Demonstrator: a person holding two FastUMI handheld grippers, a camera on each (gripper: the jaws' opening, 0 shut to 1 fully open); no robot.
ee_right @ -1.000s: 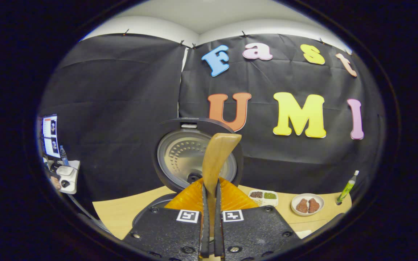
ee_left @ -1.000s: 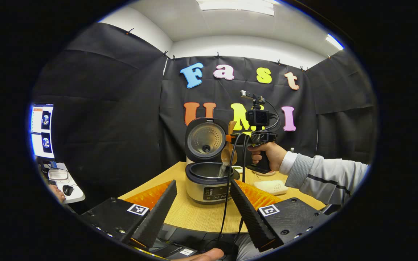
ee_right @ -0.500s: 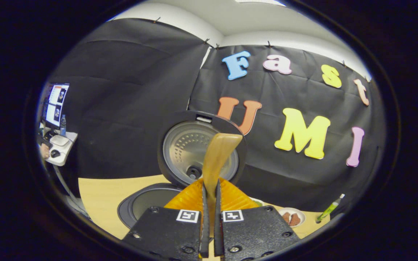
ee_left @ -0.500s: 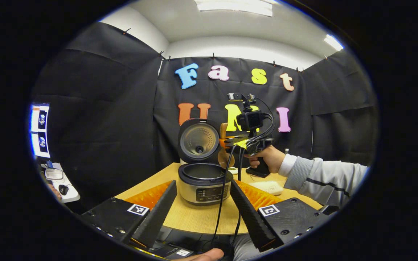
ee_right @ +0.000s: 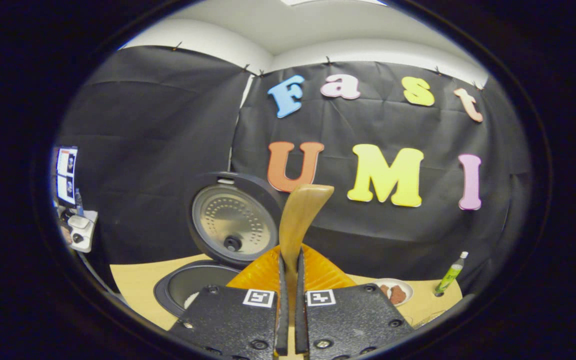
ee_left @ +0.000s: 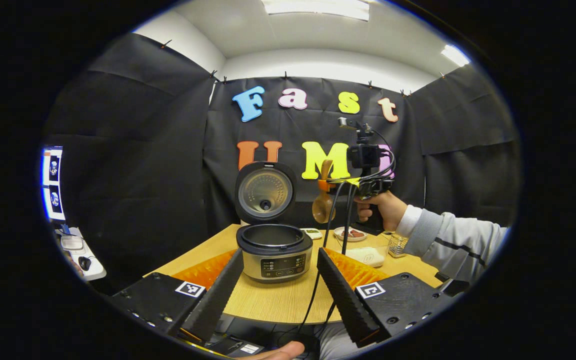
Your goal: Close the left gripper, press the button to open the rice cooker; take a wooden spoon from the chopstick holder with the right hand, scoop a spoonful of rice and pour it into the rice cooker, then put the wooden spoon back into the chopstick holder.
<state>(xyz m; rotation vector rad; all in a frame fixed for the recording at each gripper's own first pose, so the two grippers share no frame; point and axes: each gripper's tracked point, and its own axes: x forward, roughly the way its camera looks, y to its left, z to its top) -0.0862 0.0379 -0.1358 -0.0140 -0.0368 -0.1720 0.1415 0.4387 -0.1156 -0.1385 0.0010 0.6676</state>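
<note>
The rice cooker [ee_left: 274, 252] stands on the wooden table with its lid [ee_left: 265, 192] swung up and its pot uncovered. My left gripper [ee_left: 280, 260] hangs open in front of it, near the table's front edge, holding nothing. The right gripper [ee_left: 324, 186] is in the air to the right of the cooker, shut on the wooden spoon [ee_left: 323, 206], whose bowl hangs downward. In the right gripper view the spoon's handle [ee_right: 300, 215] rises from between the shut fingers of my right gripper [ee_right: 289, 260]; the open pot [ee_right: 190, 285] and lid [ee_right: 230, 225] lie lower left.
A white box [ee_left: 366, 256], a small clear holder [ee_left: 397, 245], a plate with brown food [ee_left: 350, 233] and a small tray [ee_left: 312, 232] sit right of the cooker. A green bottle [ee_right: 449, 275] stands at the far right. Cables hang from the right gripper across the table.
The right gripper has moved with the spoon from over the cooker's pot to its right and slightly up. Rice no longer falls from the spoon. My left gripper drew back a little.
</note>
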